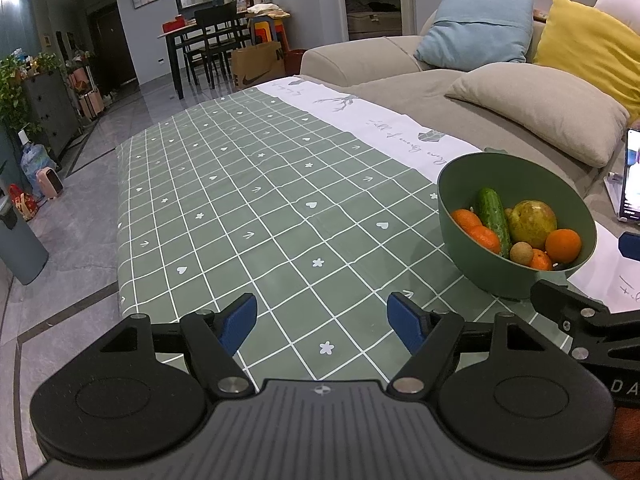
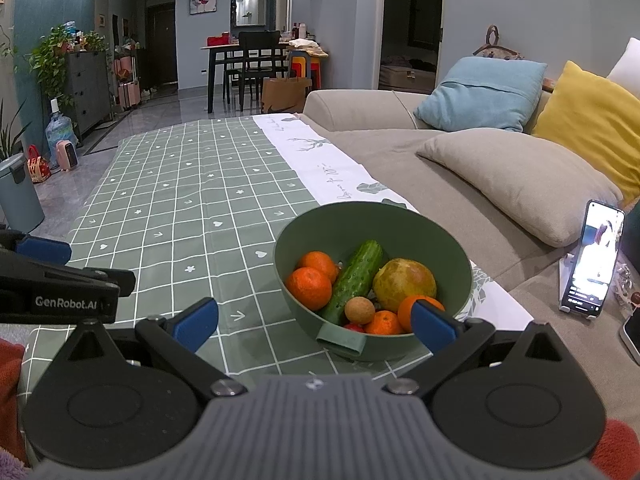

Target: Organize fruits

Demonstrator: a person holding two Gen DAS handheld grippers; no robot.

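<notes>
A green bowl [image 2: 348, 224] stands on the green checked tablecloth [image 2: 192, 200], near the sofa side. It holds several oranges [image 2: 309, 288], a cucumber [image 2: 354, 280], a yellow-green pear [image 2: 404, 282], a small brown round fruit [image 2: 360, 310] and something red at the bottom. The bowl also shows at the right of the left wrist view [image 1: 472, 184]. My right gripper [image 2: 316, 322] is open and empty, just in front of the bowl's near rim. My left gripper [image 1: 322, 322] is open and empty over bare cloth, left of the bowl.
A grey sofa [image 2: 400, 148] with blue, yellow and beige cushions runs along the table's right side. A lit phone [image 2: 592, 264] stands on a holder at the right. A grey bin [image 2: 18, 196] and floor items lie to the left.
</notes>
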